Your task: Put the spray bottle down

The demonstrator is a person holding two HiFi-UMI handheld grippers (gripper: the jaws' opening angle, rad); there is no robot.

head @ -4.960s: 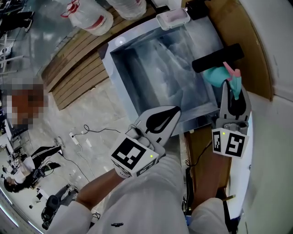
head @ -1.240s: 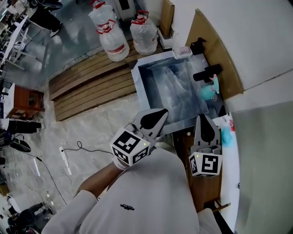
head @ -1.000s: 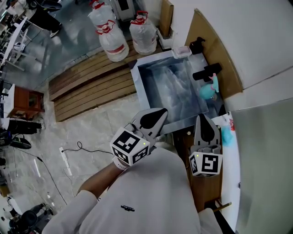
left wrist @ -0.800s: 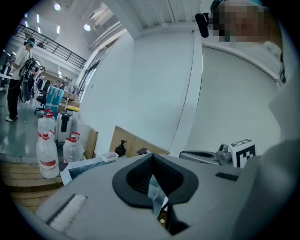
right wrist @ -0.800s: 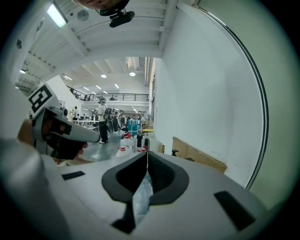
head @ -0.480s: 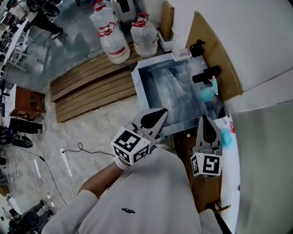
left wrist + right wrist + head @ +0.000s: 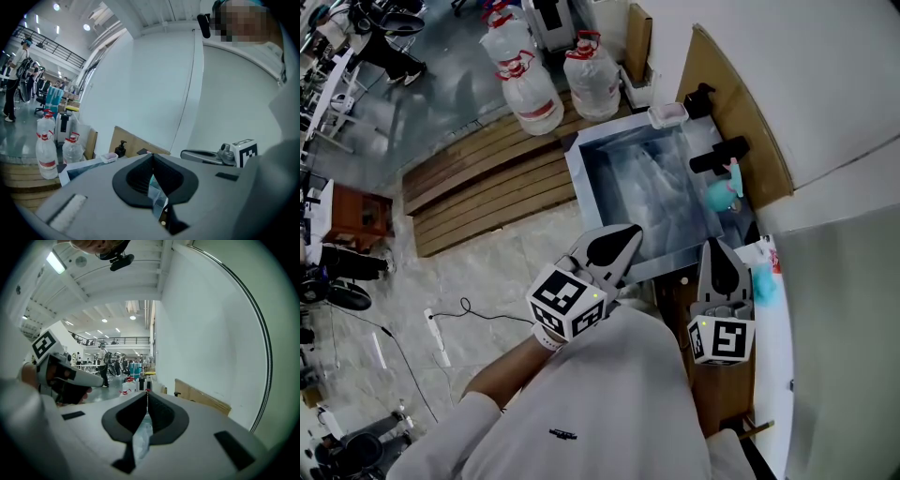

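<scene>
Your left claw [image 7: 627,231] is closed. In the left gripper view its jaws meet at the tip with nothing between them [image 7: 152,157].

Your right claw [image 7: 717,245] is closed too. The right gripper view shows its jaws pressed together and empty [image 7: 147,393].

The spray bottle [image 7: 723,195] is out of both claws. It sits on the wooden desk [image 7: 761,161] at the right rim of the sink [image 7: 581,173]. It has a teal body and a pink top, and it's just beside a black bar [image 7: 718,155] that lies across the sink edge. The bottle is ahead of your right claw, with a clear gap between them.

In the head view your left claw hangs over the near edge of the sink. Your right claw is over the brown strip of desk to the right of that corner. Both point roughly level, side by side. Each gripper view catches the other gripper's marker cube.

Other things in view:
- A black pump bottle [image 7: 698,97] stands at the far end of the desk, with a small plastic tub [image 7: 667,114] on the sink corner next to it.
- Two water jugs [image 7: 534,94] with red caps stand on the wooden slat platform [image 7: 483,183] beyond the sink.
- Something blue [image 7: 766,281] lies on the white surface right of your right claw. I can't tell what it is.
- A cable [image 7: 455,314] runs across the floor to your left.
</scene>
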